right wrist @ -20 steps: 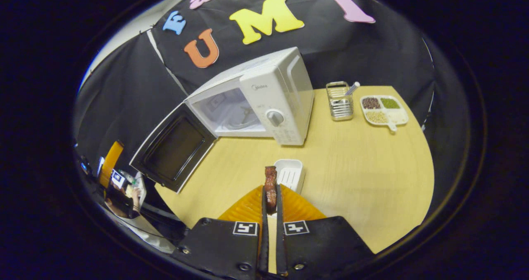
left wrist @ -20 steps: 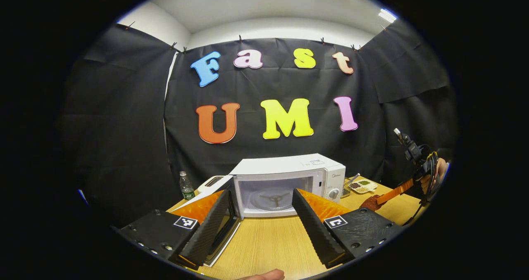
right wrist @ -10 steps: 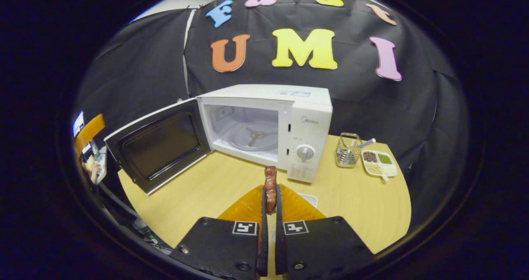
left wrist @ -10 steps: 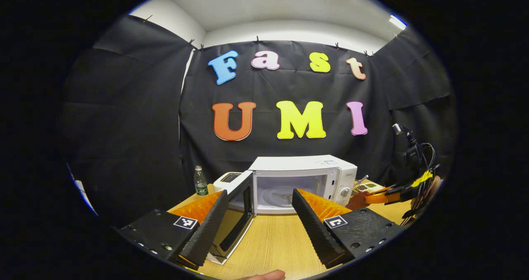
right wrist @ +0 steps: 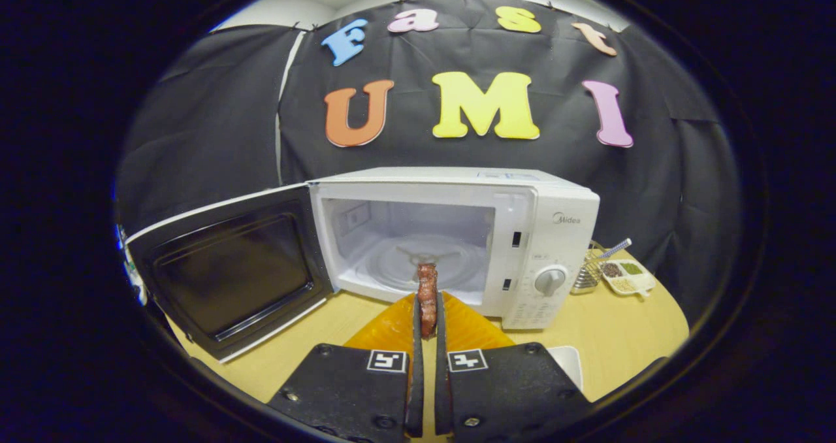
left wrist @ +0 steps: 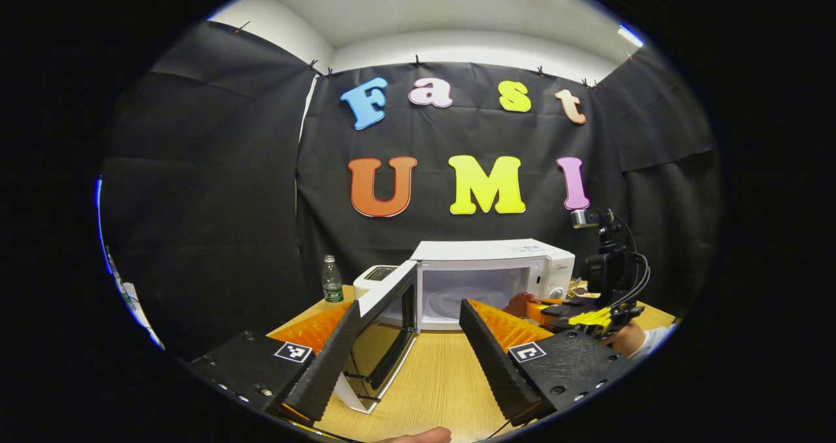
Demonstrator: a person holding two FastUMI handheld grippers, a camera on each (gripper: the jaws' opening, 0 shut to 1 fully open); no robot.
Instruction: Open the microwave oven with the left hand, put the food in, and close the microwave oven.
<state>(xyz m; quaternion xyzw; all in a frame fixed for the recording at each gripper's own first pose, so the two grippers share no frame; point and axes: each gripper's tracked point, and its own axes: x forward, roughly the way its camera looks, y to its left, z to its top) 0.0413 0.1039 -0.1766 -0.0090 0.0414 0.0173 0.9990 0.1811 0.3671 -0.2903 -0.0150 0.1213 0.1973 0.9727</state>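
The white microwave (right wrist: 562, 201) (left wrist: 496, 252) stands on the wooden table with its door (right wrist: 228, 270) (left wrist: 385, 322) swung wide to the left. Its cavity shows a glass turntable (right wrist: 424, 263). My right gripper (right wrist: 426, 312) is shut on a reddish-brown piece of food (right wrist: 427, 289), held upright just before the oven's opening. In the left gripper view that gripper (left wrist: 545, 307) and the food (left wrist: 520, 302) are at the oven's mouth. My left gripper (left wrist: 408, 338) is open and holds nothing, a little back from the door's edge.
A metal rack (right wrist: 588, 270) and a divided dish of beans (right wrist: 626, 277) sit right of the oven. A white tray (right wrist: 568, 364) lies near my right gripper. A water bottle (left wrist: 332, 279) and a white toaster (left wrist: 375, 277) stand left of the oven. A sleeve (left wrist: 643, 340) is at the right.
The right gripper has carried the food forward and to the oven's opening. The left gripper has drifted left and back, staying open. The door stays open.
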